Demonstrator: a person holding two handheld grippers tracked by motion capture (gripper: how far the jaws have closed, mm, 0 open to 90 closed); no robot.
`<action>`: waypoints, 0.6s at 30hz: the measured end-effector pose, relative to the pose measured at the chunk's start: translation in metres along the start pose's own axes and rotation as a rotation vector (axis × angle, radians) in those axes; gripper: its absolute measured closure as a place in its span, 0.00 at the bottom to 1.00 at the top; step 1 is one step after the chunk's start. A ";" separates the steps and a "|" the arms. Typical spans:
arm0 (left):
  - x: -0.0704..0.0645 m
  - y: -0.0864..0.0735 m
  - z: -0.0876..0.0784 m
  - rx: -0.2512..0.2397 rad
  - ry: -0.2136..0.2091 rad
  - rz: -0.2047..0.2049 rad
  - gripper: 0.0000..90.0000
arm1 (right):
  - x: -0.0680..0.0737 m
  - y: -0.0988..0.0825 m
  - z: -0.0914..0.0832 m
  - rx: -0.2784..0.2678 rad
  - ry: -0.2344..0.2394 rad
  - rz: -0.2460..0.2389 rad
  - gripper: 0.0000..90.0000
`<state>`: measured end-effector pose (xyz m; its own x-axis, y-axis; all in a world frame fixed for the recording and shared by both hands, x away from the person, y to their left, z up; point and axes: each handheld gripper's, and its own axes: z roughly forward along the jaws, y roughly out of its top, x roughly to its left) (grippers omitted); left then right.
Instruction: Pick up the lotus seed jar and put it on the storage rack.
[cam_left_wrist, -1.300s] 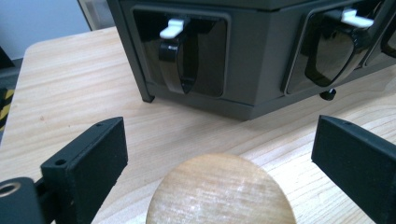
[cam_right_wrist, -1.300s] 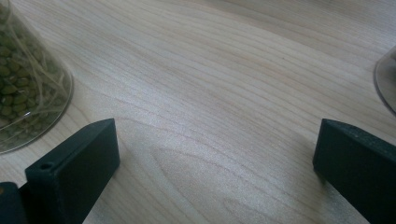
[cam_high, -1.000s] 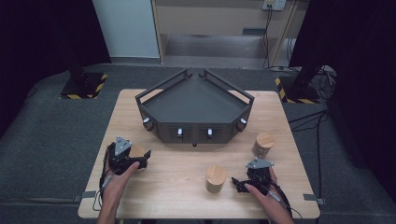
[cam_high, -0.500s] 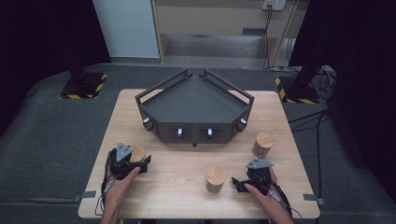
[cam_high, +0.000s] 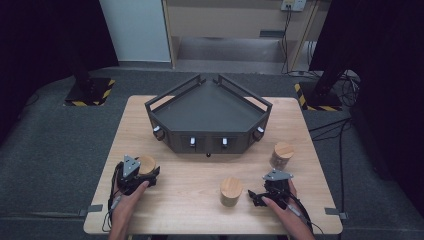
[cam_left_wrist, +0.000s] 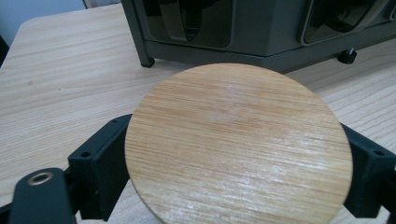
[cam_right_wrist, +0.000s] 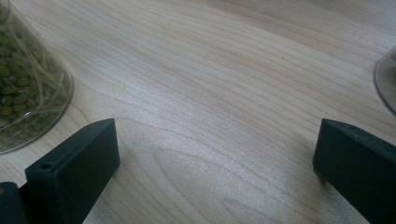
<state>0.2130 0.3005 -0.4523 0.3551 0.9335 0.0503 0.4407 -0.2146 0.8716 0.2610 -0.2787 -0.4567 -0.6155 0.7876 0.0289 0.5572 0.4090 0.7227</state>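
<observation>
A jar with a round wooden lid (cam_left_wrist: 238, 140) stands at the table's front left, also seen from above as jar (cam_high: 147, 163). My left gripper (cam_left_wrist: 233, 186) has its two black jaws against opposite sides of it, just under the lid; they have just been closing on it. The same gripper (cam_high: 144, 173) sits in the person's left hand. At the front right my right gripper (cam_right_wrist: 215, 154) stands open over bare wood, seen from above as gripper (cam_high: 257, 195). A glass jar of green beans (cam_right_wrist: 28, 79) is to its left.
A dark angular tray-like rack (cam_high: 207, 117) with knobs on its front takes up the middle and back of the table (cam_high: 180, 210). A second wooden-lidded jar (cam_high: 231, 190) stands just left of the right gripper, and a third jar (cam_high: 282, 154) behind it.
The left gripper has slid a little toward the table's front edge and its jaws have closed in around the jar. The right hand and the other jars have stayed put.
</observation>
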 end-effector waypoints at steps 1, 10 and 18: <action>0.000 0.000 0.000 -0.002 0.000 0.000 0.15 | 0.000 0.000 0.000 0.000 0.000 0.000 0.01; 0.003 -0.005 -0.001 -0.021 -0.015 -0.001 0.27 | 0.000 0.000 0.000 0.000 0.000 0.000 0.01; 0.002 -0.006 -0.008 -0.052 -0.019 0.000 0.27 | 0.000 0.000 0.000 0.000 0.000 0.000 0.01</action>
<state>0.2048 0.3055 -0.4537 0.3710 0.9278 0.0409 0.3976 -0.1984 0.8958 0.2609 -0.2787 -0.4567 -0.6153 0.7878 0.0288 0.5571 0.4087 0.7229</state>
